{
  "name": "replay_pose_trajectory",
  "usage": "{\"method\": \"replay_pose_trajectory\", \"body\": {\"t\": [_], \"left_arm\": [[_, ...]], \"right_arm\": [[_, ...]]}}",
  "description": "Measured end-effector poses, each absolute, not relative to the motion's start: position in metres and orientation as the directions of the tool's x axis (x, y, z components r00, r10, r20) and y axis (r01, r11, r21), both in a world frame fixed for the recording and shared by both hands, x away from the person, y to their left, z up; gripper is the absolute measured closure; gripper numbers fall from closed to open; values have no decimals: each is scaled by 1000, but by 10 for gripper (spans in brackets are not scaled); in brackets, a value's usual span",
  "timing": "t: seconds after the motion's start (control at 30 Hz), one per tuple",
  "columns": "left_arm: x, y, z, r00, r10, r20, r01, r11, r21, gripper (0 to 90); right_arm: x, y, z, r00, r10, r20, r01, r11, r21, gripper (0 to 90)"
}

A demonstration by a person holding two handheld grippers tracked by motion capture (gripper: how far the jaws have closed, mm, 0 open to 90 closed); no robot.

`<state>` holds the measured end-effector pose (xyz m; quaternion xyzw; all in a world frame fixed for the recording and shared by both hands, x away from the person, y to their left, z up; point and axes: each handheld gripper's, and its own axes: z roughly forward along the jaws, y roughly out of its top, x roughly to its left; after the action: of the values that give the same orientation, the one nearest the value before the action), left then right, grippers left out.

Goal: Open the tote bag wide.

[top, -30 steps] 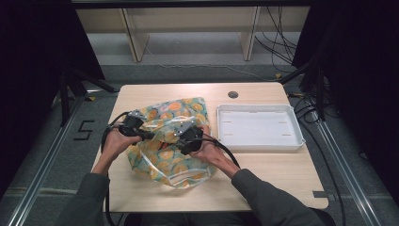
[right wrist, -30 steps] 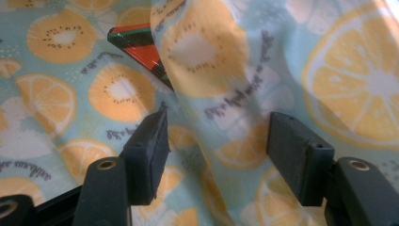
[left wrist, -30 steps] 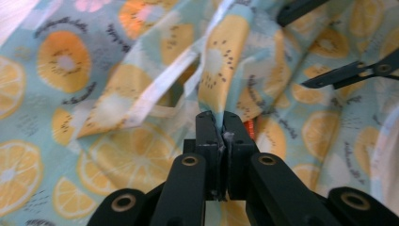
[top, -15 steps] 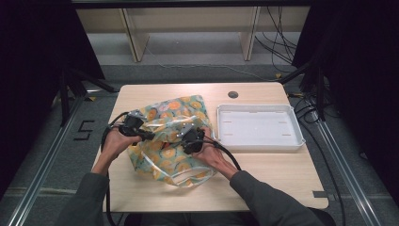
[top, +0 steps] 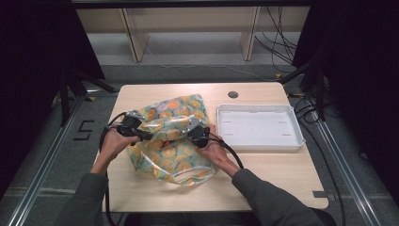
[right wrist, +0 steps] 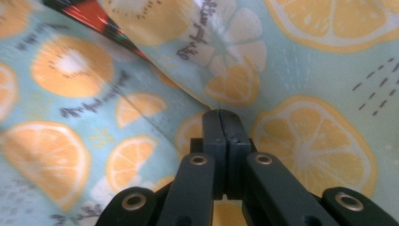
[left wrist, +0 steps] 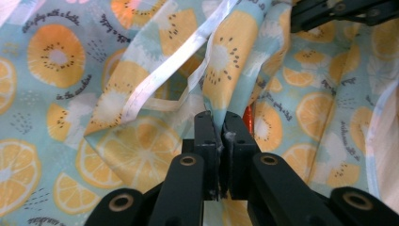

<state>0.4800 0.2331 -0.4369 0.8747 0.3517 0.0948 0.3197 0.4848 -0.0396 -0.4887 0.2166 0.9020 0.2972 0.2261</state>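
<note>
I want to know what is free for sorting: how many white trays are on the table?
1. The white tray sits on the table, to the right of the fruit-print bag and apart from it. The bag's folds could hide something smaller.

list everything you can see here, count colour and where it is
bag: 1, pale blue with orange and yellow citrus slices and white handles, left-centre of the table, between both claws
tray: 1, white, on the right part of the table, beside the bag
table: 1, light wood, with a round dark hole near its far edge
cables: several, dark, on the grey floor beyond the table
left claw: 1, black, shut on a fold of the bag
right claw: 1, black, jaws have just been closing and now meet at the bag's fabric
hands: 2, grey sleeves, coming in from the near edge
</note>
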Motion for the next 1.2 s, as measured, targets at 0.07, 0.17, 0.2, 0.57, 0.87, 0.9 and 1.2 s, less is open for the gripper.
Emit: {"method": "replay_pose_trajectory", "body": {"t": [0.07, 0.17, 0.2, 0.57, 0.87, 0.9, 1.2], "left_arm": [[479, 234, -436, 724, 688, -56, 561, -540, 627, 818], [478, 237, -433, 719, 694, -49, 557, -532, 638, 772], [477, 238, -431, 714, 698, -46, 556, -526, 644, 758], [446, 227, -396, 685, 725, 69, 493, -531, 690, 480], [430, 182, -400, 696, 670, 259, 410, -667, 623, 357], [432, 178, -408, 688, 678, 260, 434, -671, 601, 357], [452, 168, -443, 682, 657, 321, 437, -718, 542, 542]], "right_arm": [[483, -39, -484, -808, 523, -272, 254, 725, 640, 900], [477, -37, -474, -824, 506, -256, 240, 720, 651, 900], [474, -36, -470, -830, 502, -243, 235, 709, 665, 900], [468, -45, -432, -848, 483, -219, 191, 664, 723, 900], [470, -44, -429, -855, 478, -202, 188, 648, 738, 900], [469, -44, -427, -857, 474, -202, 186, 649, 738, 900], [464, -42, -412, -877, 446, -176, 163, 623, 765, 900]]}}
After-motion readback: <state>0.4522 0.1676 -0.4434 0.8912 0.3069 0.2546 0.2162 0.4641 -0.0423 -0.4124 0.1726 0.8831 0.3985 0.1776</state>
